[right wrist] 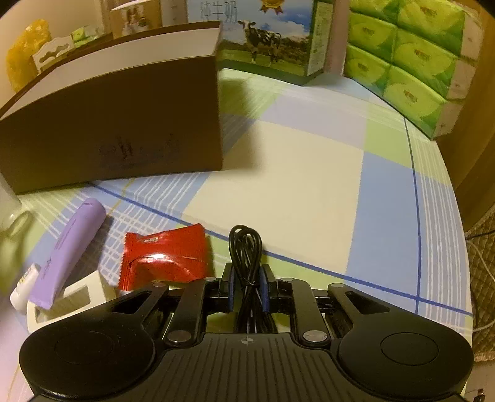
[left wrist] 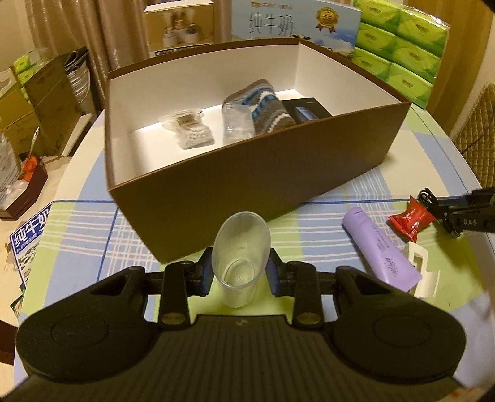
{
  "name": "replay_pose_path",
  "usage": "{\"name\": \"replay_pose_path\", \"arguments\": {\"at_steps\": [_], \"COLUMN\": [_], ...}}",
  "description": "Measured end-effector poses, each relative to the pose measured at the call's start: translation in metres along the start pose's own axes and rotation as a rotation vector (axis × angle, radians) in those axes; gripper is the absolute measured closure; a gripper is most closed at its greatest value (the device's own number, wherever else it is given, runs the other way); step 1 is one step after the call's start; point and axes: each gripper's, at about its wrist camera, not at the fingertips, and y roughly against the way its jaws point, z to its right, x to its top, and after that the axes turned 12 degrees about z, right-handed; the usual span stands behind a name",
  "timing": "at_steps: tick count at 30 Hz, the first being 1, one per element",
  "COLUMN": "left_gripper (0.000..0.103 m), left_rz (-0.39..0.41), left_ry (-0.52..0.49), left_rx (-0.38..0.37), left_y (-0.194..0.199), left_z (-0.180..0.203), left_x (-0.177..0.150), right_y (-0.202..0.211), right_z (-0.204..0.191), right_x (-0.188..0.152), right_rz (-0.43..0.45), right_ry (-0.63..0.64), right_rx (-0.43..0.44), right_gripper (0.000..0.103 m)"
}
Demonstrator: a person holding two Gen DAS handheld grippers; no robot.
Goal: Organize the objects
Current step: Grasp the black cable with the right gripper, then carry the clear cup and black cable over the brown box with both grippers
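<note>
Left claw [left wrist: 238, 268] pinching a clear plastic cup [left wrist: 239, 258], mouth tilted toward the brown box [left wrist: 247, 191], held just short of its near wall. Right claw [right wrist: 246, 286] pressed together on a coiled black cable [right wrist: 246, 256], low over the checked bench [right wrist: 309, 185].

Inside the box, against its white lining: a grey-and-blue knitted bundle [left wrist: 267, 106], a crumpled clear wrapper [left wrist: 236, 123] beside it, a small clear packet [left wrist: 191, 130] of pale pieces, and a dark flat case [left wrist: 306, 111] at the far corner. Near wall of the box standing between the cup and those contents.

On the bench right of the box: a lilac tube [right wrist: 69, 250], a red foil packet [right wrist: 164, 259] just beside it and near the cable, and a white card holder [right wrist: 77, 297] under the tube's flat end. A small white-capped item [right wrist: 23, 292] left of the tube, blurred and cut by the lens edge.

Behind the box: a milk carton case [right wrist: 269, 40] printed with a cow, stacked green tissue packs [left wrist: 399, 46], and a smaller printed carton [left wrist: 179, 27]. Off the left edge of the bench, cardboard boxes [left wrist: 46, 102] and loose clutter, too dim to sort out.

Lower length of the cable hidden under the right claw's body; in the left view that claw cut off at the right edge. Print on the tube too small to read.
</note>
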Motion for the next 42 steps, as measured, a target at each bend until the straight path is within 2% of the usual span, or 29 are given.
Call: {"name": "replay_pose_path", "arguments": {"at_steps": [12, 23, 34, 42], "left_gripper": [0.074, 0.074, 0.074, 0.074], "left_rz": [0.012, 0.058, 0.16, 0.257], "left_ry": [0.017, 0.016, 0.025, 0.042], "left_rx": [0.014, 0.0, -0.012, -0.019], "left_y": [0.014, 0.037, 0.068, 0.082], "left_z": [-0.002, -0.001, -0.005, -0.016], "left_x": [-0.002, 0.005, 0.031, 0.068], "right_y": [0.022, 0.07, 0.108, 0.103], "right_z": [-0.002, -0.006, -0.024, -0.038], "right_x": [0.002, 0.019, 0.066, 0.112], "right_rz": [0.037, 0.17, 0.304, 0.374], "right_ry": [-0.044, -0.113, -0.097, -0.067], "right_rx": [0.014, 0.042, 0.126, 0.201], "right_gripper": [0.091, 0.092, 0.092, 0.092]}}
